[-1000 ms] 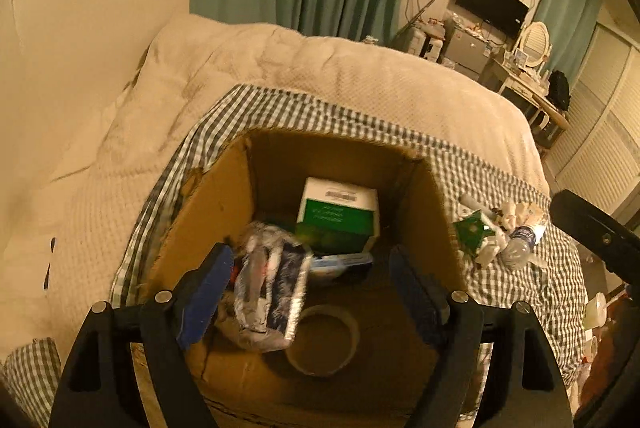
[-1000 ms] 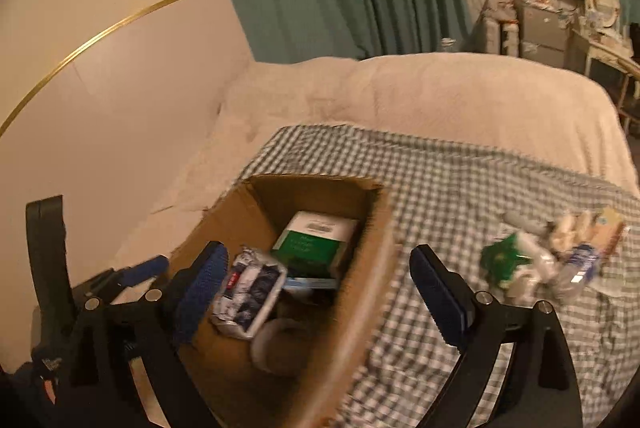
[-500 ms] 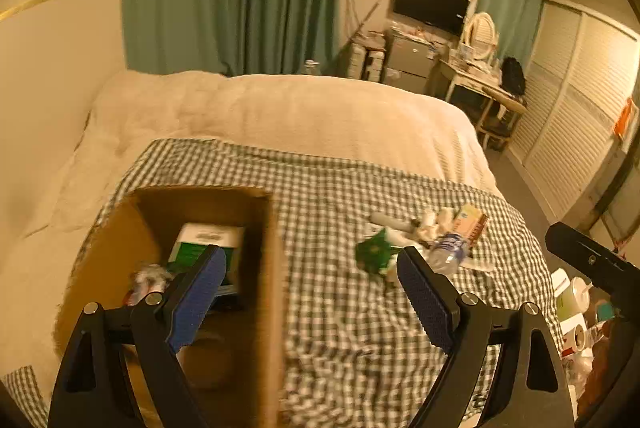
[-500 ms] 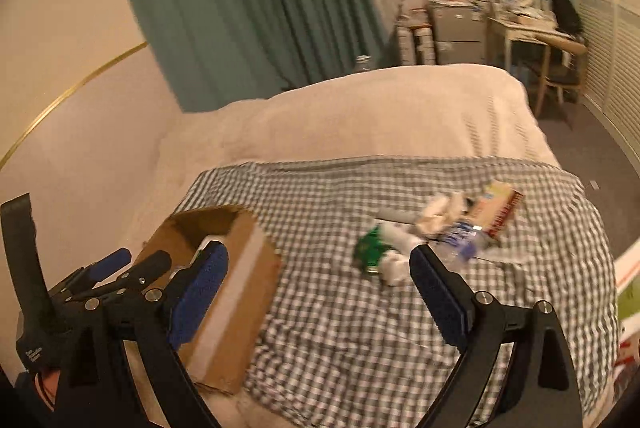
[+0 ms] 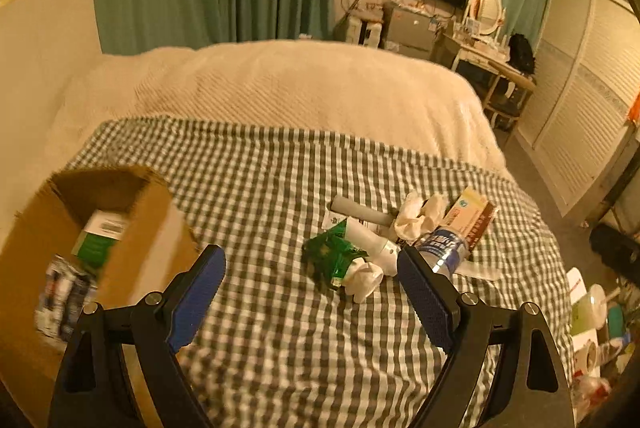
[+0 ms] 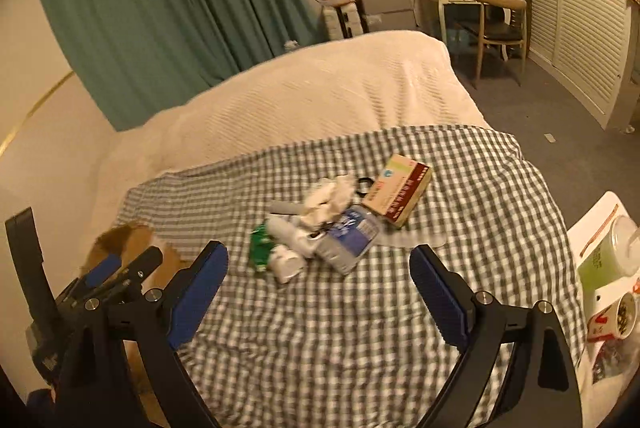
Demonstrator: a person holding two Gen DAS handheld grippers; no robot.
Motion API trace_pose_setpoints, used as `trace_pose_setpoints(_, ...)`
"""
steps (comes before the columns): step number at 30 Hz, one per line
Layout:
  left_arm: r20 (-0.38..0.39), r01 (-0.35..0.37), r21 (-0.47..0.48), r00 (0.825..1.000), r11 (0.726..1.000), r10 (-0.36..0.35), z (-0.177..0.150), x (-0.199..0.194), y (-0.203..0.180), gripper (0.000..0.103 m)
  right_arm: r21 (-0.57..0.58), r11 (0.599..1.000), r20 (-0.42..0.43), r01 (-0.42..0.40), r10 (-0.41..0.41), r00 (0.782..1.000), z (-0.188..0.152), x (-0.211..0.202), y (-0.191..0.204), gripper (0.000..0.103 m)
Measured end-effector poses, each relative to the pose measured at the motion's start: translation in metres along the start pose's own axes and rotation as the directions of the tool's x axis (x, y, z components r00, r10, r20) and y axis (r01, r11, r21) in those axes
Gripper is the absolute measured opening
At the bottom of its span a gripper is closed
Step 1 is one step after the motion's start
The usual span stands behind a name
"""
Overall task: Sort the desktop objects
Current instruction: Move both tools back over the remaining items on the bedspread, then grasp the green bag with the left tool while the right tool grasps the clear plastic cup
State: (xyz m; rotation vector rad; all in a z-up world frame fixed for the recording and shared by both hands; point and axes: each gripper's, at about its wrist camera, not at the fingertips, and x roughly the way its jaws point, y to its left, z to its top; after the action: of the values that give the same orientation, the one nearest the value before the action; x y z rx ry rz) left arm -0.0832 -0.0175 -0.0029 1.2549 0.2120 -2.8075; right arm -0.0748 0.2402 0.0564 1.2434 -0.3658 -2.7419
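The bed [image 5: 304,88] fills both views, its cream cover running off toward twelve o'clock and a checked cloth [image 5: 280,328] spread over the near part. No tabletop carries the things; everything to be sorted lies on that cloth.

The cardboard box [image 5: 132,244] stands at about nine o'clock in the left wrist view, open at the top. Inside it show a green-and-white carton [image 5: 100,240] and a crinkled foil packet [image 5: 64,292], blurred. Judging by that, part of the sorting is done.

What is left lies in one heap, at about one o'clock from the left gripper [image 5: 311,274] and near twelve o'clock from the right gripper [image 6: 319,270]. From the biggest down: a flat red-and-cream box [image 6: 400,190], a crushed water bottle [image 6: 348,238] with a blue label, crumpled white tissue [image 6: 330,196], a green wrapper [image 6: 260,248], a grey tube [image 5: 358,209] and a small white bottle [image 6: 286,262] lying on its side. They overlap, so which touches which is hard to tell.

Both pairs of jaws stand wide with nothing between them. The left gripper's right finger [image 5: 424,296] appears just before the water bottle, though I cannot tell whether it touches. By my reading, more of the sorting remains than is done, since most of the things are yet to be boxed.
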Motion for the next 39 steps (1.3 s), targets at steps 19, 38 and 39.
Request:
trace_pose_setpoints(19,-0.136,-0.017,-0.057,0.991,0.998,0.009,-0.021,0.141,-0.006,0.090,0.153,0.988,-0.188,0.032,-0.002,0.982,-0.004,0.186,-0.051,0.092)
trace_pose_setpoints(38,-0.154,0.078,-0.069,0.984,0.995,-0.087,-0.015,0.168,-0.001,0.050,0.203,0.979,-0.288,0.002,0.058,0.956,-0.019,0.242,-0.058,0.082)
trace_pose_setpoints(39,-0.153,0.080,-0.070,0.984,0.994,-0.090,-0.015,0.167,-0.001,0.050,0.201,0.980,-0.289,-0.010,0.069,0.955,-0.018,0.242,-0.055,0.075)
